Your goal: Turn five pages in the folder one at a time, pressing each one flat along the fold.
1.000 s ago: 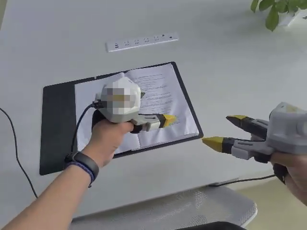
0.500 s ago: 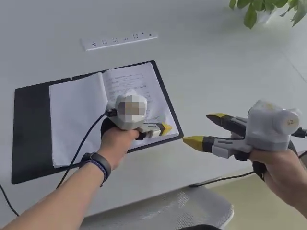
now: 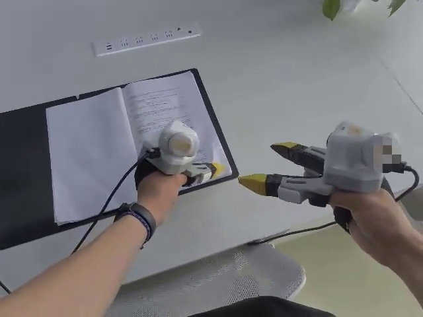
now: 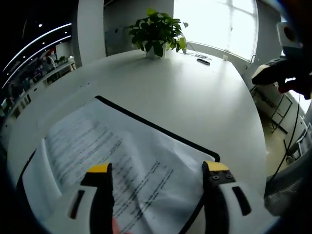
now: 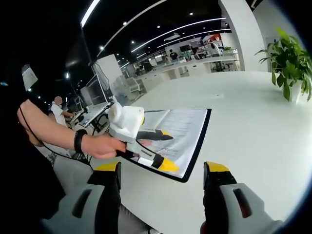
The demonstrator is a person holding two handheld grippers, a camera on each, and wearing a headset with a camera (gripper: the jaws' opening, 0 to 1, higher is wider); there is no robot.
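The black folder [image 3: 26, 125] lies open on the white table, with a blank left page [image 3: 86, 152] and a printed right page [image 3: 165, 105]. My left gripper [image 3: 210, 172] is low over the printed page [image 4: 122, 161] near the folder's near right corner [image 4: 212, 155], jaws open with nothing between them. My right gripper [image 3: 268, 166] hovers open just right of that corner, off the folder. From the right gripper view, between its own open jaws [image 5: 162, 166], I see the left gripper [image 5: 158, 148] over the folder [image 5: 195, 141].
A white power strip [image 3: 145, 39] lies beyond the folder. A potted plant [image 4: 156, 34] stands at the far end of the table. A cable [image 3: 106, 205] trails from the left gripper over the page. A mesh chair [image 3: 218, 277] sits below the table's near edge.
The head camera has shifted, so the folder sits further left in view. My left gripper has slid nearer the folder's near right corner. The right gripper stays open beside it.
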